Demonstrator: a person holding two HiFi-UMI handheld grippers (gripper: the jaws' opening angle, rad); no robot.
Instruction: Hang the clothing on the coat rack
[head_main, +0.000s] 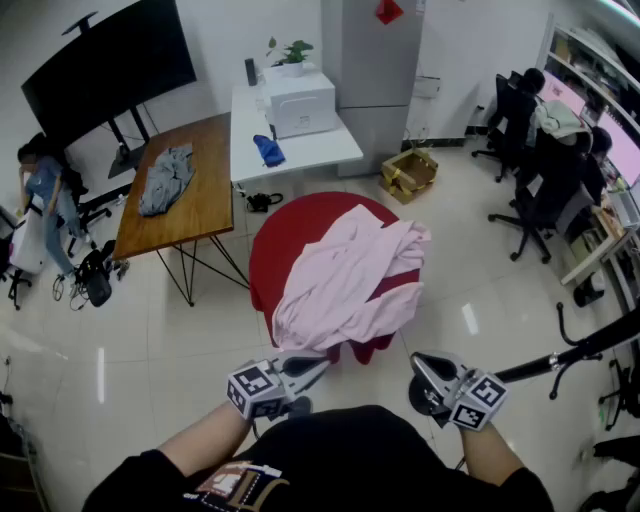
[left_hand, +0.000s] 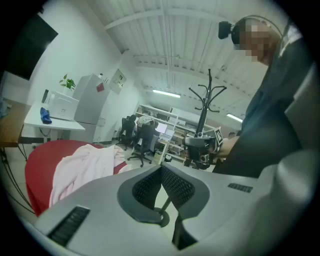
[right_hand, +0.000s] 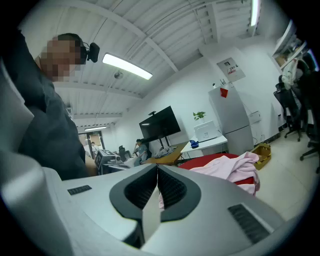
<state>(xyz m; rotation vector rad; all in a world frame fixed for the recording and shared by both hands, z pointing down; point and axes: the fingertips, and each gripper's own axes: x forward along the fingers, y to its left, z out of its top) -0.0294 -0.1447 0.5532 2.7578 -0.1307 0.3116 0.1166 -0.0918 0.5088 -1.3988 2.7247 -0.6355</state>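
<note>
Saw pink garment (head_main: 350, 285) heaped on red round seat (head_main: 272, 250), mid-floor, spilling over seat's 4 o'clock edge. Not gripped by either tool.

Found left gripper (head_main: 322, 364) at 6 o'clock of the heap, near its lower edge, not touching, tips aimed approx 2 o'clock. Read jaws as shut tight, pad to pad, nothing btwn.

Found right gripper (head_main: 416, 358) at 5 o'clock of the heap, apart from it, tips aimed approx 10 o'clock. Read jaws as closed too, empty. Saw garment only in bkgd past them.

Spotted coat rack (left_hand: 206, 100) in left gripper view, at 1 o'clock above the jaws: black, upright, behind right gripper, well apart from garment.

Noted rest of room in head view, clock positions taken from seat:
- wood table (head_main: 205, 195) at 10, w/ grey cloth (head_main: 166, 178) on it
- white desk (head_main: 320, 150) at 12, w/ white box (head_main: 300, 100) and blue item (head_main: 268, 150) on top
- black screen (head_main: 105, 65) at 11
- cardboard box (head_main: 408, 172) on floor at 1
- office chairs (head_main: 530, 190) at 2 to 3
</note>
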